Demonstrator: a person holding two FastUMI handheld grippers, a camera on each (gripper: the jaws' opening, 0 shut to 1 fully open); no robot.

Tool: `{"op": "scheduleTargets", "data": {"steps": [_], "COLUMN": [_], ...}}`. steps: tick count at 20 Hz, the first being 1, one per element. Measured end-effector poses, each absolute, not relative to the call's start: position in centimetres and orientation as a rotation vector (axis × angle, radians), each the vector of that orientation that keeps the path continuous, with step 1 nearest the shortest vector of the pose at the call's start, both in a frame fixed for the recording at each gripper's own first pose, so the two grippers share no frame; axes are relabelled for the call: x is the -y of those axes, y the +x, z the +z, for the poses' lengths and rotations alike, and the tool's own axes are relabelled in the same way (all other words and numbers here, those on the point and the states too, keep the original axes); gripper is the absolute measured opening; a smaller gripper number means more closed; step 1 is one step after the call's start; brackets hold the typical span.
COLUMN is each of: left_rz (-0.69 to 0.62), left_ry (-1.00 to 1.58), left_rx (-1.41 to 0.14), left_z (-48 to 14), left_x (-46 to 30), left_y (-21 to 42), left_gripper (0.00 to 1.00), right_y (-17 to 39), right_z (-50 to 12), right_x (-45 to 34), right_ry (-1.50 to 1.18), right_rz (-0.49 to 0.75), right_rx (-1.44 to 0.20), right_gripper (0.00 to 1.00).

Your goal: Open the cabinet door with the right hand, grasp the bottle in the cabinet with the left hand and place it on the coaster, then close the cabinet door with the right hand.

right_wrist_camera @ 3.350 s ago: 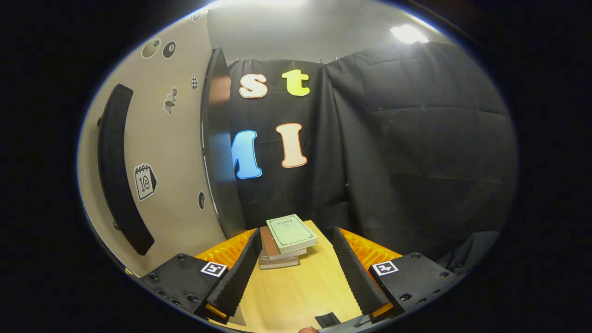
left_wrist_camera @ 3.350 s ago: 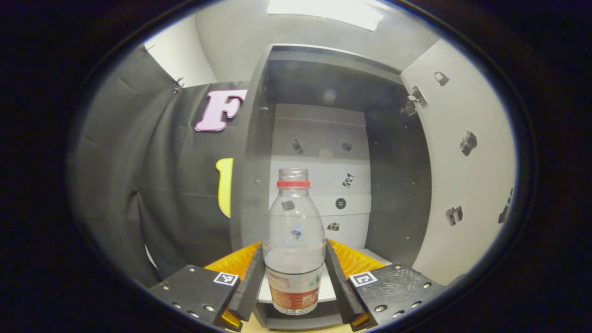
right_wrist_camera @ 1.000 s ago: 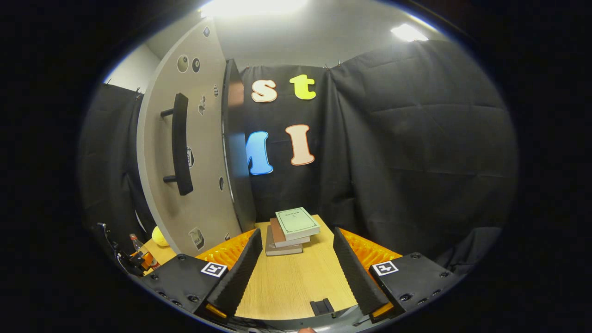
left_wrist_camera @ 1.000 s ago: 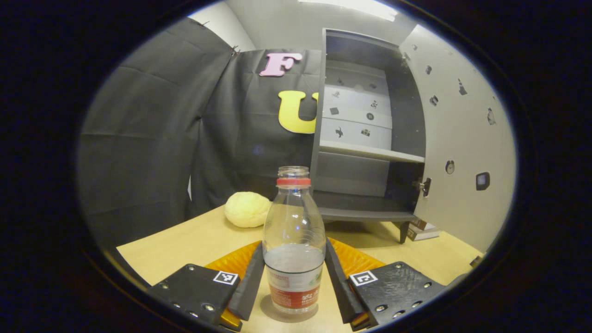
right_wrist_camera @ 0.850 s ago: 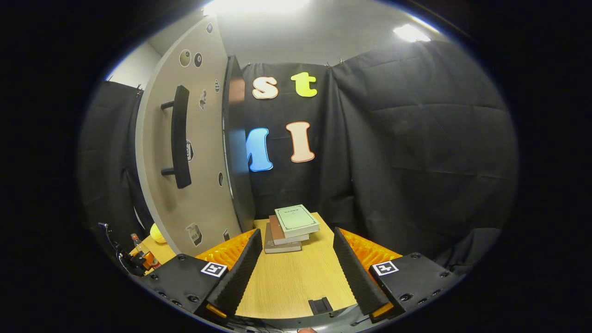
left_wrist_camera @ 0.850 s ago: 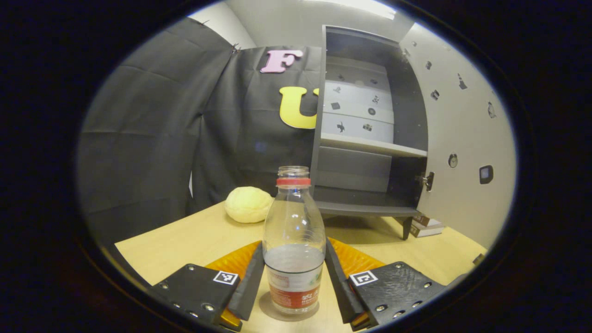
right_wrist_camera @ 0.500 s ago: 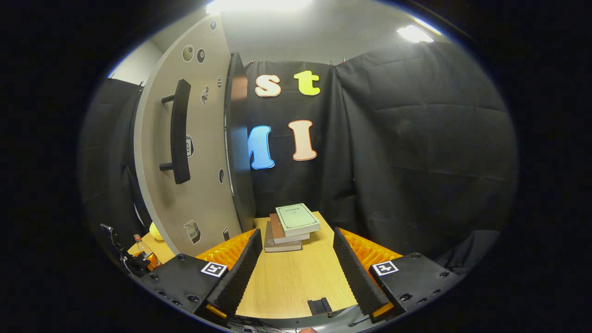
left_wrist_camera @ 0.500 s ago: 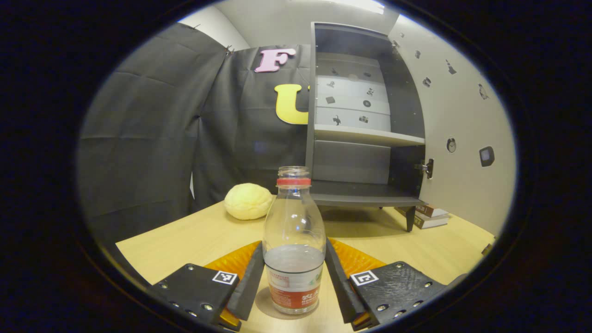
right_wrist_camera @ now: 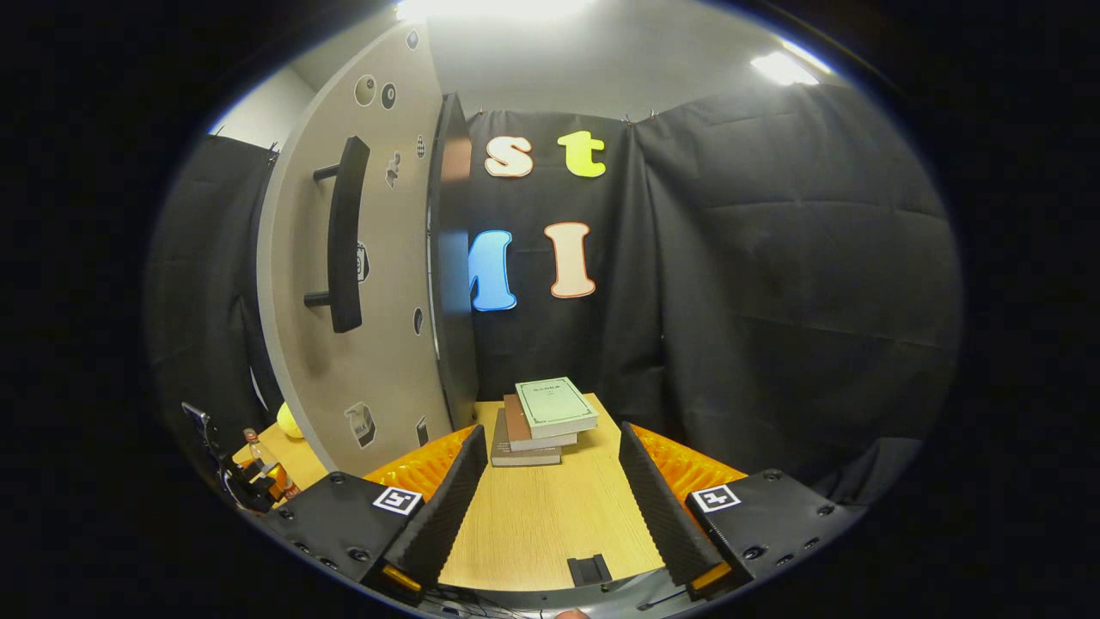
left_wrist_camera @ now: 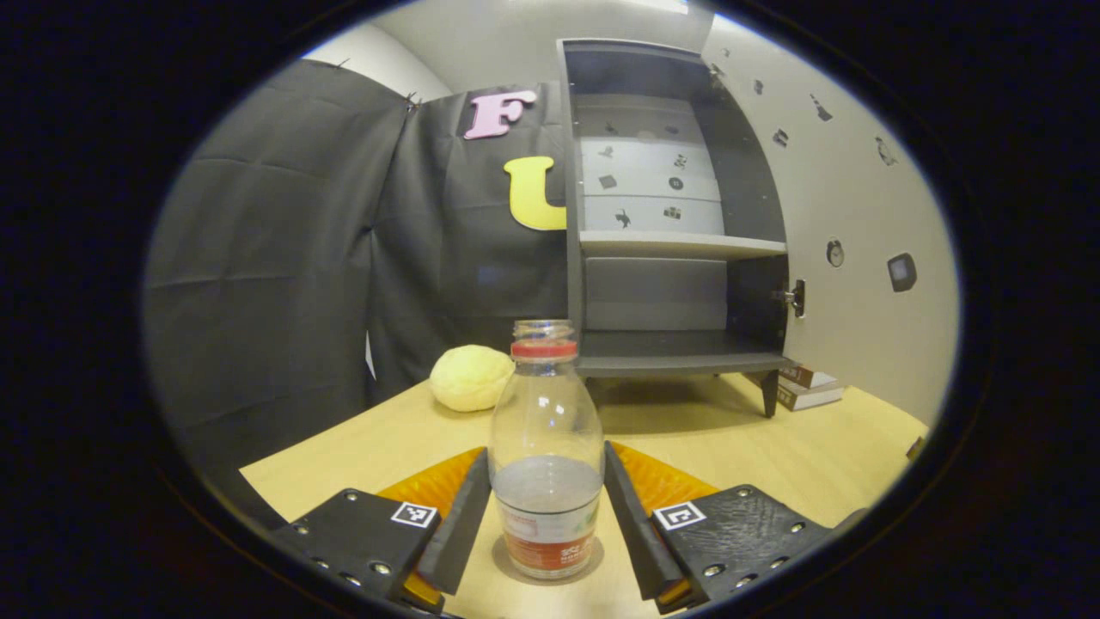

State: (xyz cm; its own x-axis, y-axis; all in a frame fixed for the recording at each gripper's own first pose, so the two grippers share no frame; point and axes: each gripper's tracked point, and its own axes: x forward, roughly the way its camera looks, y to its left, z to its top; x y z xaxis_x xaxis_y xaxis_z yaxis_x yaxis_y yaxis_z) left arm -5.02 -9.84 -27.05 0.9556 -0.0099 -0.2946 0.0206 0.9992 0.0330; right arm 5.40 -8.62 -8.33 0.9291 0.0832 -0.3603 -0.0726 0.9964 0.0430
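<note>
A clear bottle (left_wrist_camera: 547,447) with a red neck ring and a red label stands upright on the wooden table (left_wrist_camera: 773,456), a little water in it. Under its base lies a round, slightly darker patch (left_wrist_camera: 593,554); coaster or shadow, I cannot tell. My left gripper (left_wrist_camera: 547,451) has a finger against each side of the bottle. The grey cabinet (left_wrist_camera: 670,284) stands behind with empty shelves, and its pale door (left_wrist_camera: 851,215) is swung open to the right. My right gripper (right_wrist_camera: 546,477) is open over bare table, to the right of the door (right_wrist_camera: 378,344) and its black handle (right_wrist_camera: 344,232).
A yellow rounded lump (left_wrist_camera: 471,378) lies left of the cabinet. A stack of books (right_wrist_camera: 541,421) sits ahead of my right gripper, beside the cabinet's side. A small black clip (right_wrist_camera: 587,569) lies at the table's front edge. The left gripper holding the bottle (right_wrist_camera: 253,473) shows far left.
The left gripper carried the bottle out of the cabinet and down onto the table. In the last half second the bottle sits slightly farther out between the fingers. The right gripper drifted back from the door.
</note>
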Motion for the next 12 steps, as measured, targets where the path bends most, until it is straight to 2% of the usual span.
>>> {"op": "scheduleTargets", "data": {"steps": [2, 4, 5, 7, 8, 9, 12], "left_rz": [-0.021, -0.022, -0.018, -0.008, 0.007, 0.020, 0.039], "left_ry": [0.039, 0.041, 0.044, 0.040, 0.040, 0.037, 0.006], "left_rx": [-0.287, -0.266, -0.260, -0.265, -0.259, -0.255, -0.268], "left_z": [-26.2, -25.3, -25.4, -26.0, -26.2, -26.6, -27.7], "left_x": [10.1, 10.0, 9.9, 9.6, 9.1, 8.4, 8.0], "left_y": [-5.1, -4.9, -4.7, -4.5, -4.4, -4.2, -4.1], "left_gripper": [0.76, 0.76, 0.80, 0.76, 0.72, 0.74, 0.76], "right_y": [5.5, 5.6, 5.6, 5.8, 5.9, 5.9, 6.2], "right_z": [-8.1, -7.9, -7.9, -7.9, -8.1, -8.3, -8.7], "right_x": [8.5, 8.2, 8.2, 8.0, 7.9, 7.8, 7.1], "right_ry": [0.025, 0.026, 0.027, 0.031, 0.030, 0.025, -0.007], "right_rz": [0.085, 0.092, 0.094, 0.098, 0.100, 0.102, 0.115], "right_rx": [-0.364, -0.358, -0.355, -0.358, -0.364, -0.370, -0.382], "right_gripper": [0.98, 0.98, 0.98, 0.98, 0.93, 1.00, 0.98]}}
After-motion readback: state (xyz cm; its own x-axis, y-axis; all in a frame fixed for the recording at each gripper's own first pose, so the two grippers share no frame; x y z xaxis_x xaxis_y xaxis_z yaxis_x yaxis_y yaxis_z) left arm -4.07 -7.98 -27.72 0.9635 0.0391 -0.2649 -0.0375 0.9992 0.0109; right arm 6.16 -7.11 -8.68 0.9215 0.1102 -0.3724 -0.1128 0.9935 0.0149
